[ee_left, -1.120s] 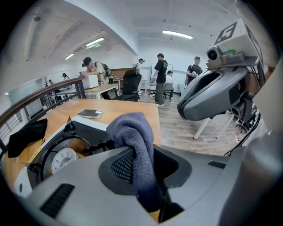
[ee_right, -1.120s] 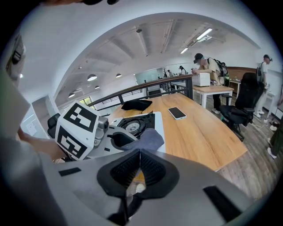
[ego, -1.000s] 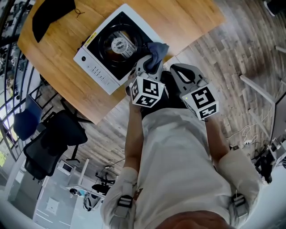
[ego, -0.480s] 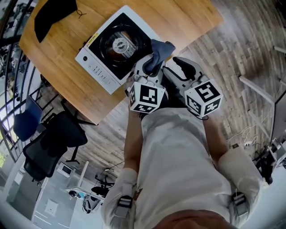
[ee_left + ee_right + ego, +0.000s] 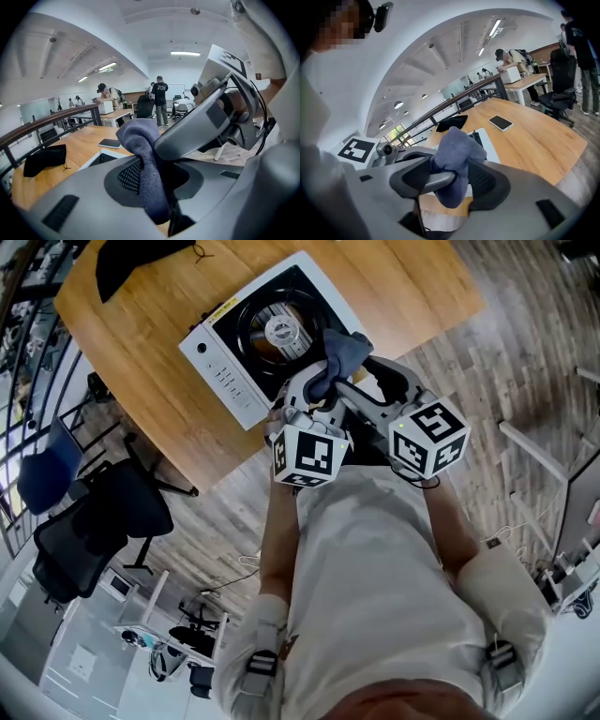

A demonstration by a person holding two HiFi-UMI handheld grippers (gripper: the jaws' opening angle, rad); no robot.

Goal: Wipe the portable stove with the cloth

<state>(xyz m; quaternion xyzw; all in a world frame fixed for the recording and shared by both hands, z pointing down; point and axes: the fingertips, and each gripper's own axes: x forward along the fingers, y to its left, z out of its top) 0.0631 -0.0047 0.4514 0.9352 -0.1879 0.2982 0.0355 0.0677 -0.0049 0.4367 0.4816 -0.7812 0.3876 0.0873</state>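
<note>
fig.: my left gripper [image 5: 322,382], jaws half closed, pinches the cloth [image 5: 344,351] above the near corner of the portable stove [image 5: 225,381]. the right gripper [image 5: 372,386] jaws, just opened wide, straddle the cloth without pressing. i'd draw the right clear, then lower the cloth flat.

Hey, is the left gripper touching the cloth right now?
Touching. The left gripper view shows the left gripper with its jaws closed on the blue cloth, which is pinched between them.
</note>
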